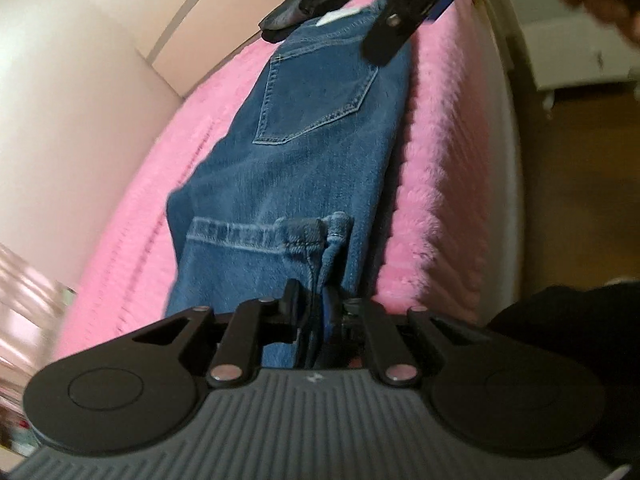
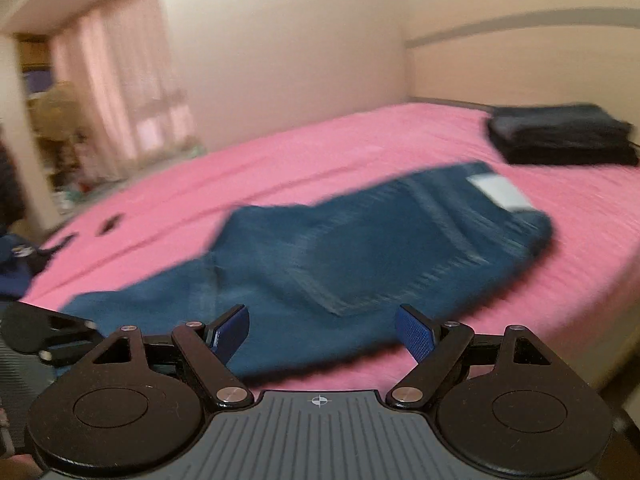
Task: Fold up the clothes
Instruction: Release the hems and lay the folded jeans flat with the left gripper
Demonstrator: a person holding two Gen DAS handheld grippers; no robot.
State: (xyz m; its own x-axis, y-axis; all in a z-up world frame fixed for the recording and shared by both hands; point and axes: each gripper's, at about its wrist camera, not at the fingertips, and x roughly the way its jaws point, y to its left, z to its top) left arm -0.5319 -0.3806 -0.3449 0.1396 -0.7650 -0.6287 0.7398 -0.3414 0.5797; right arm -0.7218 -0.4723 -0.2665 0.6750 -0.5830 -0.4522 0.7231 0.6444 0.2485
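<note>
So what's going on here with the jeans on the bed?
A person is folding a pair of blue jeans on a pink bed cover, with a hand-held gripper in each hand. The left hand-held gripper is shut on the jeans near the leg hems, which lie doubled over the rest. The right hand-held gripper is open and holds nothing, close to the jeans' edge. A dark stack of folded clothes sits farther back on the bed.

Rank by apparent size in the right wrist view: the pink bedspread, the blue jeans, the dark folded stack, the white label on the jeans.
1. Pink bedspread, largest.
2. Blue jeans.
3. Dark folded stack; it lies farther from the camera, so its true size is unsure.
4. White label, smallest.
</note>
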